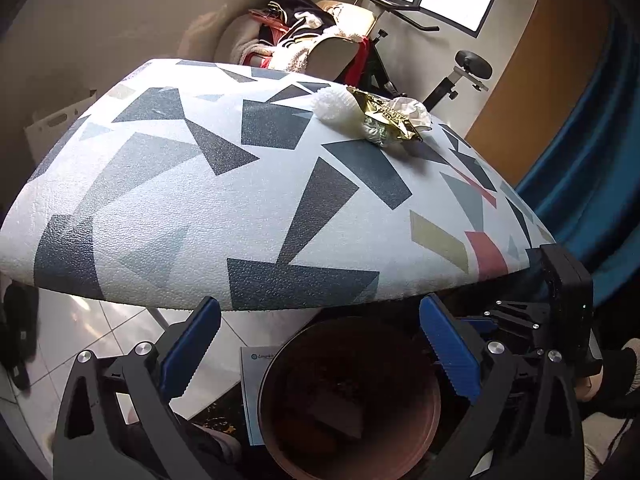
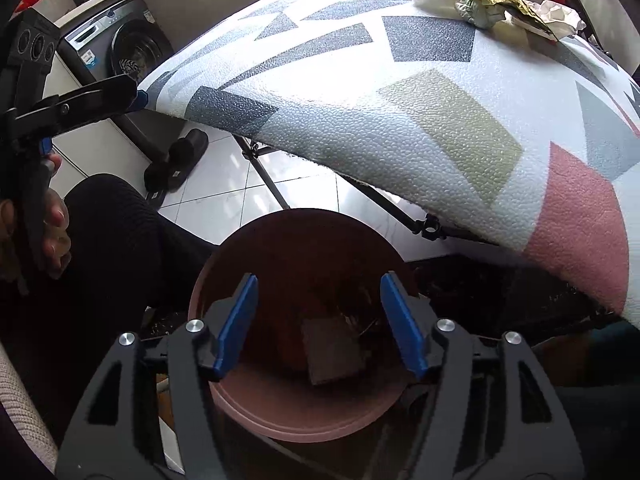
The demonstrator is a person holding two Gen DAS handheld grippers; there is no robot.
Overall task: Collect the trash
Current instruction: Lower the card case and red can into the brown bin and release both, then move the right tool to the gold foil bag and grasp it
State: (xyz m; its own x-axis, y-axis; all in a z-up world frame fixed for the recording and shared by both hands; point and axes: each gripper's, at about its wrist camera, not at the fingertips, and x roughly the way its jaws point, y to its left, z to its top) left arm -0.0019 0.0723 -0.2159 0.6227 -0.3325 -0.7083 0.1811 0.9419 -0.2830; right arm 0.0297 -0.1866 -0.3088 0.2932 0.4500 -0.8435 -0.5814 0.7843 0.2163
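Both hand-held grippers hang over the brown bin on the floor, just under the near edge of the tabletop. The right gripper has its blue pads spread wide with nothing between them, aimed straight down into the bin's mouth. The left gripper is spread just as wide and just as empty, with the bin at its 6 o'clock.

Something is already in the bin: a flat grey piece lies on the bottom with some darker scraps beside it, too dim to name. So I'd judge the collecting has begun and one drop may have just been made, though that is only a reading of how the pads stand.

Most of the job looks left. At the far side of the tabletop, toward 1 o'clock in the left view, a little heap of trash sits together: a white foam net, a gold foil wrapper, a greenish crumpled ball and a white tissue, all touching or overlapping. It lies well apart from either gripper.

As for writing: a blue-edged sheet beside the bin carries a small round logo and the start of a word, too small and cut off to read. A label on the washing machine at 10 o'clock in the right view is likewise illegible.
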